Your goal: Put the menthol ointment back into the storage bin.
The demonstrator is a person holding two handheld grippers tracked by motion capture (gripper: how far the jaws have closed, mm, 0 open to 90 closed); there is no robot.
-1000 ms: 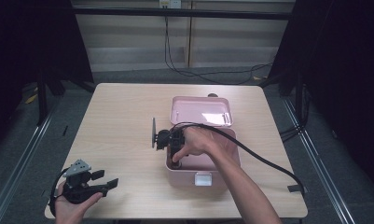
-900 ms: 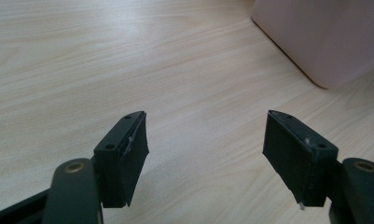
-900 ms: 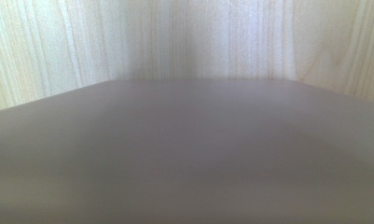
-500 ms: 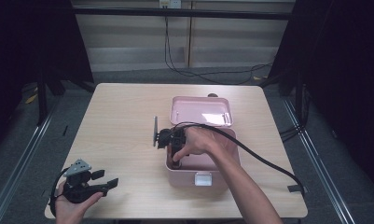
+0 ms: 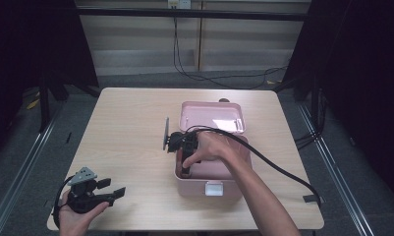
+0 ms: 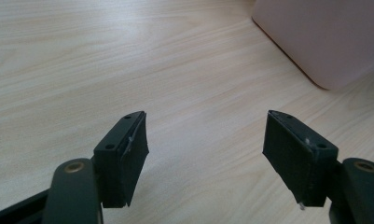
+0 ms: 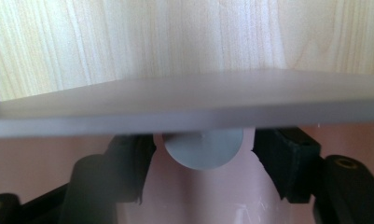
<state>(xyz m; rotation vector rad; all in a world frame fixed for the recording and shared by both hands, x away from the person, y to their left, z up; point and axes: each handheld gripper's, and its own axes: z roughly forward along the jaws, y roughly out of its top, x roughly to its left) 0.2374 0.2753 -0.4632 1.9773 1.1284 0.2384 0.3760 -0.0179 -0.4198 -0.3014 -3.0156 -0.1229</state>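
A pink box [image 5: 232, 189] stands open on the wooden table, its lid [image 5: 213, 117] tipped back. My right gripper [image 5: 184, 168] points down inside the box, by its left wall. Its jaws have just been opening. In the right gripper view they stand apart around a grey round piece [image 7: 203, 149], with a gap on each side and neither pad touching it. A blurred grey flat slab [image 7: 184, 105] crosses that view just above the round piece. My left gripper [image 5: 117, 192] rests open near the table's front left corner, nothing between its pads [image 6: 126, 154].
In the left gripper view, a corner of the pink box [image 6: 324, 42] shows at the upper right. A black cable [image 5: 278, 169] trails from my right gripper across the box to the table's right edge. Bare wooden tabletop [image 5: 130, 123] lies to the box's left.
The right hand has barely shifted at the box's left side. The left gripper has kept still.
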